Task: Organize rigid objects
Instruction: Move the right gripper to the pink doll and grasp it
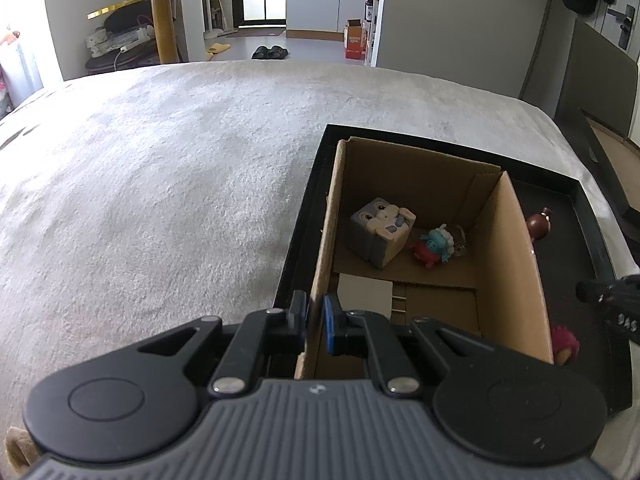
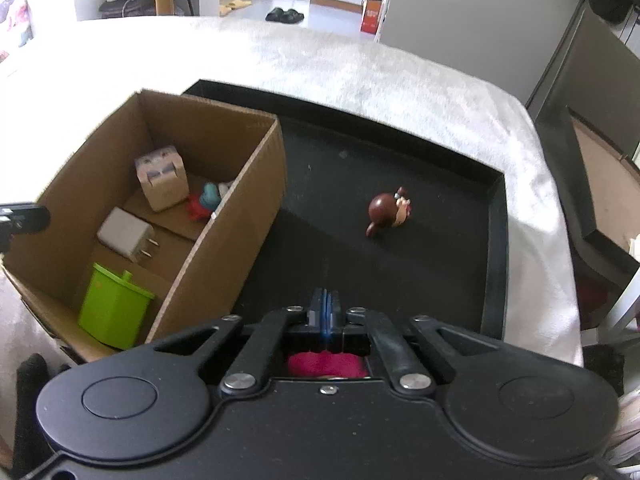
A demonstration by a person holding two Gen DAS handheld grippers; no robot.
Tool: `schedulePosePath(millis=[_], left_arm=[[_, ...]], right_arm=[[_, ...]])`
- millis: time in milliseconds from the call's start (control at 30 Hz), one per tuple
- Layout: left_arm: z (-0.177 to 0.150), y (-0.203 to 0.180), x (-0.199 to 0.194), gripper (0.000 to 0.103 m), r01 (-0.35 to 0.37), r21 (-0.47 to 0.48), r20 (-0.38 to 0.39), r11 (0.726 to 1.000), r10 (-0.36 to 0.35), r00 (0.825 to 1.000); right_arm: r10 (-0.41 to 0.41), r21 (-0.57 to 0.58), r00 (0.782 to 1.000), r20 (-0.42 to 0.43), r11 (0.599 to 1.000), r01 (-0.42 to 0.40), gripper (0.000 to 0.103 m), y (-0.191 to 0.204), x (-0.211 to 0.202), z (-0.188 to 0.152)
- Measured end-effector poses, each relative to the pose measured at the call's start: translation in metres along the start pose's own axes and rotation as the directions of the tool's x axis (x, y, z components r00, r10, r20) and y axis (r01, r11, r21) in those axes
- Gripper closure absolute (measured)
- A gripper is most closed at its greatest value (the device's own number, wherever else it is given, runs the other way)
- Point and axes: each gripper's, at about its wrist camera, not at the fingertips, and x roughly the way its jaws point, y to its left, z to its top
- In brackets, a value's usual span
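A cardboard box [image 1: 516,256] [image 2: 240,208] stands in the left part of a black tray [image 2: 496,240] [image 1: 300,224] on a bed. In it lie a grey cube toy [image 1: 380,236] [image 2: 160,178], a red-and-blue figure [image 1: 434,246] [image 2: 206,200], a white charger [image 2: 126,238] [image 1: 364,292] and a green cup [image 2: 112,308]. My left gripper [image 1: 314,320] is shut on the box's left wall. My right gripper [image 2: 326,308] is shut and empty above the tray floor. A brown figure [image 2: 390,210] [image 1: 538,224] lies on the tray. A pink toy [image 2: 326,364] [image 1: 564,344] sits under the right gripper.
The tray rests on a white fluffy blanket [image 1: 160,180] [image 2: 400,72]. A dark headboard [image 1: 596,80] stands at the right. Beyond the bed are a gold table [image 1: 164,12], slippers [image 1: 270,53] and an orange box [image 1: 355,42].
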Motion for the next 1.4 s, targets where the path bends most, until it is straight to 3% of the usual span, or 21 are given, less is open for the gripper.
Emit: schedulePosePath(millis=[167,267,333,433,500,900,967,1100,1167,1300,1400], left_arm=[[0.000,0.000,0.000,0.095,0.002,-0.005,-0.002,1.000,-0.002,1.000],[0.000,0.000,0.000,0.095,0.005,-0.005,-0.002,1.000,-0.005,1.000],[0.000,0.000,0.000,0.095,0.005,-0.006,-0.002,1.000,-0.005,1.000],[0.000,0.001,0.000,0.095,0.007,-0.008,-0.002,1.000,-0.007,1.000],[-0.001,0.000,0.001,0.095,0.006,-0.007,-0.002,1.000,-0.006,1.000],[-0.001,0.000,0.001,0.095,0.005,-0.008,-0.002,1.000,-0.005,1.000],[-0.001,0.000,0.001,0.095,0.004,-0.008,-0.001,1.000,-0.004,1.000],[-0.002,0.000,0.001,0.094,0.004,-0.008,-0.002,1.000,-0.004,1.000],[-0.002,0.000,0.001,0.094,0.004,-0.007,-0.002,1.000,-0.004,1.000],[-0.001,0.001,0.001,0.094,0.005,-0.008,-0.002,1.000,-0.005,1.000],[-0.001,0.002,0.001,0.094,0.005,-0.009,-0.001,1.000,-0.005,1.000]], right_arm=[[0.012,0.016,1.000,-0.005,1.000,-0.012,0.103,-0.002,-0.006,0.004],[0.011,0.044,1.000,-0.018,0.999,-0.010,0.093,-0.005,-0.002,0.001],[0.015,0.065,0.999,-0.035,0.998,-0.012,0.060,-0.004,-0.002,-0.004],[0.028,0.070,0.998,-0.050,0.997,-0.024,0.043,-0.001,0.000,-0.012],[0.021,0.060,0.997,-0.068,0.998,-0.017,0.038,0.001,0.003,-0.018],[0.073,0.083,0.984,-0.161,0.995,-0.061,0.037,0.010,0.032,-0.046],[0.085,0.087,0.982,-0.170,0.994,-0.071,0.042,0.011,0.034,-0.047],[0.120,0.107,0.976,-0.181,0.989,-0.102,0.069,0.012,0.037,-0.049],[0.112,0.100,0.976,-0.188,0.990,-0.095,0.070,0.014,0.038,-0.047],[0.096,0.122,0.975,-0.198,0.990,-0.073,0.065,0.013,0.037,-0.046],[0.088,0.151,0.978,-0.187,0.987,-0.060,0.041,0.012,0.032,-0.045]])
